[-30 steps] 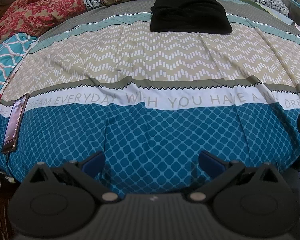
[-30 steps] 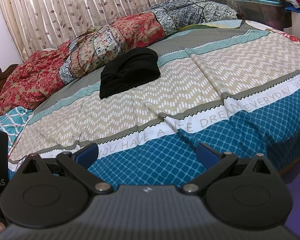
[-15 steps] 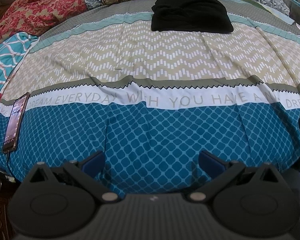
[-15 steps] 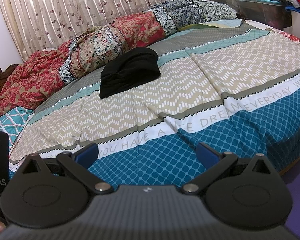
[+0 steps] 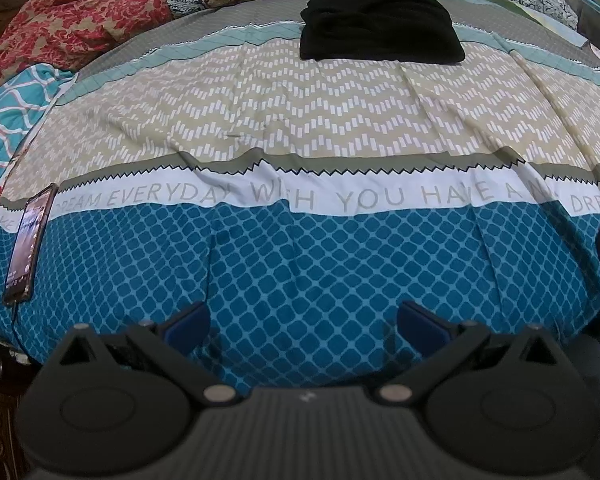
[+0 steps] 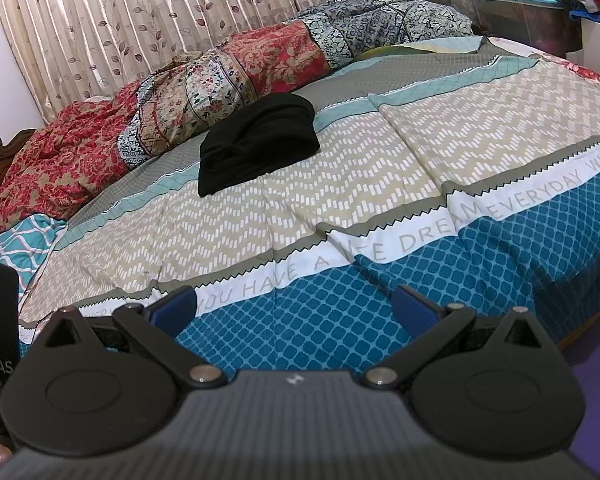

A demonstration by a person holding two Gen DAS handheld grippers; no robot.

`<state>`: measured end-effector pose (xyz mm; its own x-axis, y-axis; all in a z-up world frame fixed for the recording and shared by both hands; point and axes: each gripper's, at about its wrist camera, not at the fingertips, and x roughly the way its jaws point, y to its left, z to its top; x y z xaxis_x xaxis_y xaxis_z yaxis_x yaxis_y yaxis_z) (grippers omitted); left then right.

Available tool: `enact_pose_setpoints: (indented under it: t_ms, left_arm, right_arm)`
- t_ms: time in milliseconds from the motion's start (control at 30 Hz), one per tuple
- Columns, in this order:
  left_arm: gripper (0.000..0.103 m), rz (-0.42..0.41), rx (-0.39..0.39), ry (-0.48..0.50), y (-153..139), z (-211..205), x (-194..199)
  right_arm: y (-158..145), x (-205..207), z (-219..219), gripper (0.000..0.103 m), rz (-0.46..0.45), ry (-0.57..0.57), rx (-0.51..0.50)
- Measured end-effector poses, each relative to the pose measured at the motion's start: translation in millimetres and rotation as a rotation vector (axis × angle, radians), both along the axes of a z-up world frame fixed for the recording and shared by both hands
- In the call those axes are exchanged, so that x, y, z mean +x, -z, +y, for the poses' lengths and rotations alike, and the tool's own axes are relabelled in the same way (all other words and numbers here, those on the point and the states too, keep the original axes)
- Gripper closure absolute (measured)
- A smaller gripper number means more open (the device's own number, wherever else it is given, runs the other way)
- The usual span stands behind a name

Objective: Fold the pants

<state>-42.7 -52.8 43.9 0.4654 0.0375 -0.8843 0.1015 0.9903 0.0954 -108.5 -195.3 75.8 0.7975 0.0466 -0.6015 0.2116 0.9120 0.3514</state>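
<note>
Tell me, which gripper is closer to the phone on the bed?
Left. The left gripper hovers at the bed's near edge, the phone just to its left. The right gripper is further right; its view misses the phone.

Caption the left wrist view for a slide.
Open left tool faces a patterned bedspread; crumpled black pants lie at its far side, a smartphone at left.

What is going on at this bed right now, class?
A person holds two grippers at the near edge of the bed. The left gripper and right gripper are both open and hold nothing. The black pants lie bunched at the far side, out of touch of both. A phone lies at the left edge.
</note>
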Motion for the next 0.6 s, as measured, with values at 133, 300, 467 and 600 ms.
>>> enact_pose_setpoints:
  t_ms: [133,300,467,600]
  left_arm:
    - [0.000,0.001,0.001,0.000,0.4,-0.5,0.2]
    - [0.000,0.004,0.002,0.001,1.4,-0.8,-0.5]
    - [0.000,0.004,0.002,0.001,1.1,-1.2,0.2]
    - [0.000,0.004,0.003,0.002,1.6,-1.1,0.5]
  right_arm:
    - [0.7,-0.7,0.6,0.000,0.002,-0.001,0.002]
    - [0.6,-0.5,-1.5,0.000,0.004,-0.002,0.004]
    - [1.2,-0.6,-2.0,0.000,0.006,-0.002,0.006]
    - [1.4,-0.6,-2.1,0.000,0.006,-0.002,0.007]
